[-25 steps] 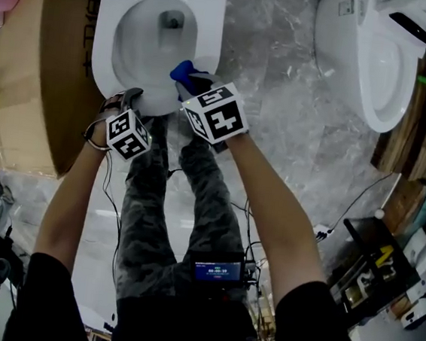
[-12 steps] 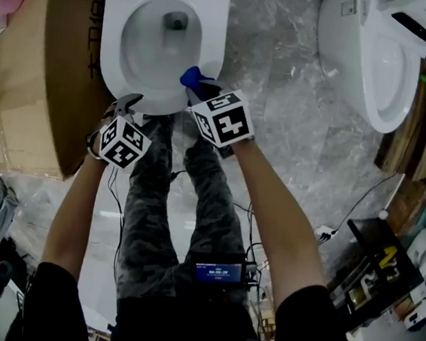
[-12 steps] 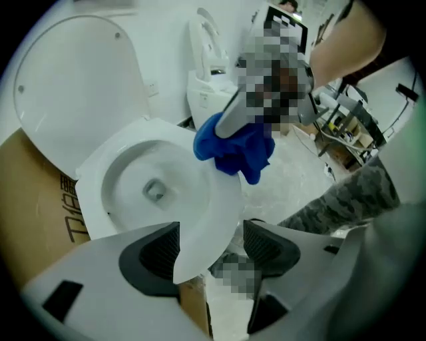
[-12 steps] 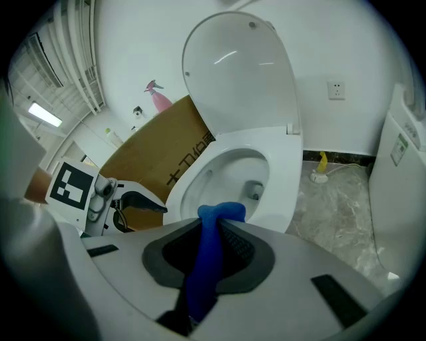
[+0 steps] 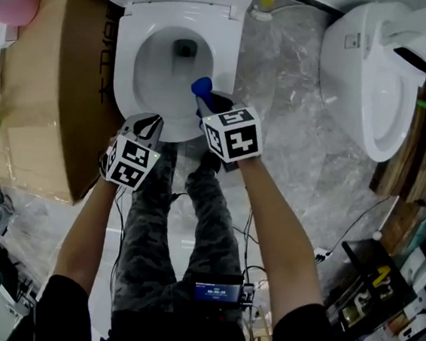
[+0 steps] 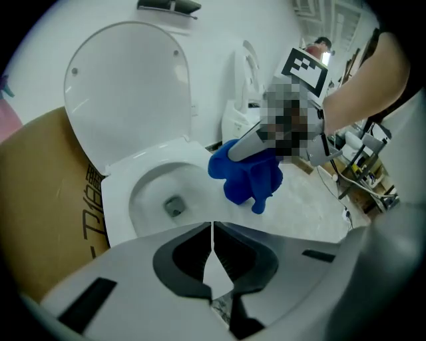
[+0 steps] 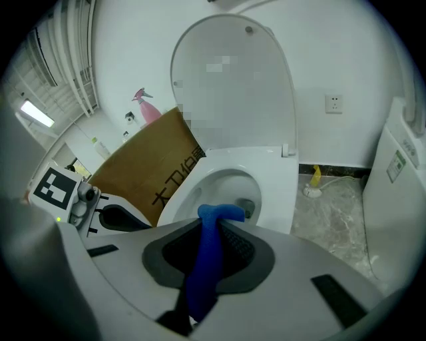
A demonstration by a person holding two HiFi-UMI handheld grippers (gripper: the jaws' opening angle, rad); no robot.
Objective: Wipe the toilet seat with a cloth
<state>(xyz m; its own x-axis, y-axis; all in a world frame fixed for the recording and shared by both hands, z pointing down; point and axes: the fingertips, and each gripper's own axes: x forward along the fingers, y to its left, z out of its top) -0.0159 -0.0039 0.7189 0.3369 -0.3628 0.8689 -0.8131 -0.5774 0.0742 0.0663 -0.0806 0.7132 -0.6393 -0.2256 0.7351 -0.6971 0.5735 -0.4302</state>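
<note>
The jaws of my right gripper (image 7: 215,232) are pinched tight on the blue cloth (image 7: 205,270), which sticks out over the right side of the white toilet seat (image 5: 126,74). The jaws of my left gripper (image 6: 212,230) have just closed with nothing between them, by the seat's near edge, left of the cloth. A brown box (image 5: 47,88) stands just left of the toilet.

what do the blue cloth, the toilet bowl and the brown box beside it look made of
Blue cloth: soft matte fabric, maybe microfibre; it bunches and droops in folds.
Toilet bowl: likely glazed ceramic; smooth, white, glossy.
Brown box: probably cardboard, matte; flat brown panels with printed lettering.
</note>
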